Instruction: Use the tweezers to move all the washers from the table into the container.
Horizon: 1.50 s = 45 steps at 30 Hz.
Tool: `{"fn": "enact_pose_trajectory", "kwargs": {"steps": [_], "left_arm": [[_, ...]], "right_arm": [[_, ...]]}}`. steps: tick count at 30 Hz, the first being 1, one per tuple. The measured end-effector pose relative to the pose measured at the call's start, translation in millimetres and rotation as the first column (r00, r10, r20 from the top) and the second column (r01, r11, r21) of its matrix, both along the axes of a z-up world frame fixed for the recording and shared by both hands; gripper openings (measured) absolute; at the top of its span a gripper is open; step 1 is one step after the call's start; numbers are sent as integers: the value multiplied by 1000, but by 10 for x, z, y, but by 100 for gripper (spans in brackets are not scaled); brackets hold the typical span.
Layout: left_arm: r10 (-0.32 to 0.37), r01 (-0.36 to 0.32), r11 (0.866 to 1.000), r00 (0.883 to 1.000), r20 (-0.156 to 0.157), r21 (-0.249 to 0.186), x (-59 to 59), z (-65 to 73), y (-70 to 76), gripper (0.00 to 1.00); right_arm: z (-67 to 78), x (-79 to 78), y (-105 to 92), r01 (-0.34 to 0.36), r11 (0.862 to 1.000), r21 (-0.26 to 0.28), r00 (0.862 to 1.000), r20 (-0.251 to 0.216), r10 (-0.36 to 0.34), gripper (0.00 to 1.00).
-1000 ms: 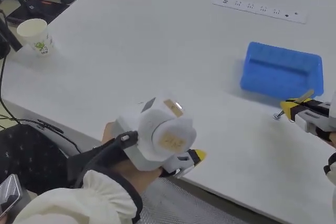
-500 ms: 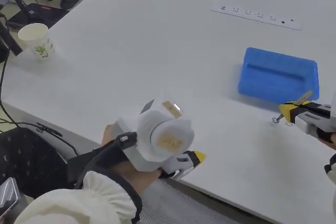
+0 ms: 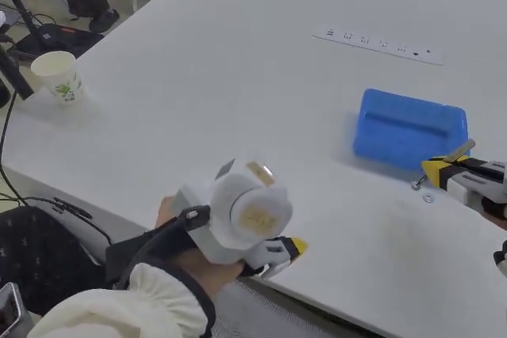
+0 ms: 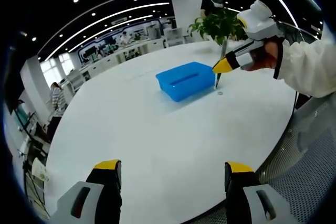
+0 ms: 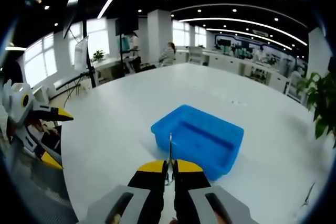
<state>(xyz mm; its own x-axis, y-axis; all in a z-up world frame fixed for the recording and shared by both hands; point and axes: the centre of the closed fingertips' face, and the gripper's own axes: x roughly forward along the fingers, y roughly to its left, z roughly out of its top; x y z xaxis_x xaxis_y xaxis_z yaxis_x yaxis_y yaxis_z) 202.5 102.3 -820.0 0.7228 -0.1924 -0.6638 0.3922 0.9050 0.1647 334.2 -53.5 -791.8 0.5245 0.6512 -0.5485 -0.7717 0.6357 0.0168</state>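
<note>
1. At the near edge of the broad white table (image 3: 198, 77): left gripper (image 3: 289, 248), white-bodied with yellow-tipped jaws, carried by an arm in a white sleeve (image 3: 119, 306). Jaws spread wide, with nothing between them.
2. At the right side of the table: right gripper (image 5: 169, 165), jaws pinched nearly closed on thin metal tweezers (image 5: 169, 145). Points the tweezers steeply down at the tabletop, with the upper end sticking out above the yellow tips.
3. Flat on the table, just beside the tweezers' lower tip: small flat metal washer (image 3: 428, 197). Too small to tell whether tip and washer touch.
4. Just beyond the washer: shallow blue rectangular plastic container (image 3: 410, 130), open side up. Stands with its near wall between the washer and its own hollow. Well apart from the left gripper, with a wide stretch of white tabletop between them.
5. Farther back, past the container and well apart from it: long white power strip (image 3: 379, 43), lying flat.
6. Near the left edge of the table, far from both grippers: white paper cup with a green print (image 3: 57, 75), upright.
7. Off the table's left edge: black cables (image 3: 75, 193) trailing down towards the floor.
8. Beyond the far side of the table, in the left gripper view: leafy green potted plant (image 4: 218, 24).
9. Around all this: open office with desks, ceiling light strips and a few people in the distance.
</note>
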Motion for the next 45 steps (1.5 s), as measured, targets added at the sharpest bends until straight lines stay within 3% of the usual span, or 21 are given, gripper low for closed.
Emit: {"fn": "enact_pose_trajectory", "kwargs": {"steps": [20,37,45], "left_arm": [[-3,3,1000,1000,-5,7,-11,0,-5,82],[-10,11,1000,1000,-25,21,-27,-46,-10,82],[-13,15,999,999,-38,37,-37,-74,-7,82]], "right_arm": [[203,71,9,-3,1000,20,999,37,2,1],[317,366,57,8,1000,17,997,75,-9,1],[263,553,69,34,999,8,996,78,-34,2]]}}
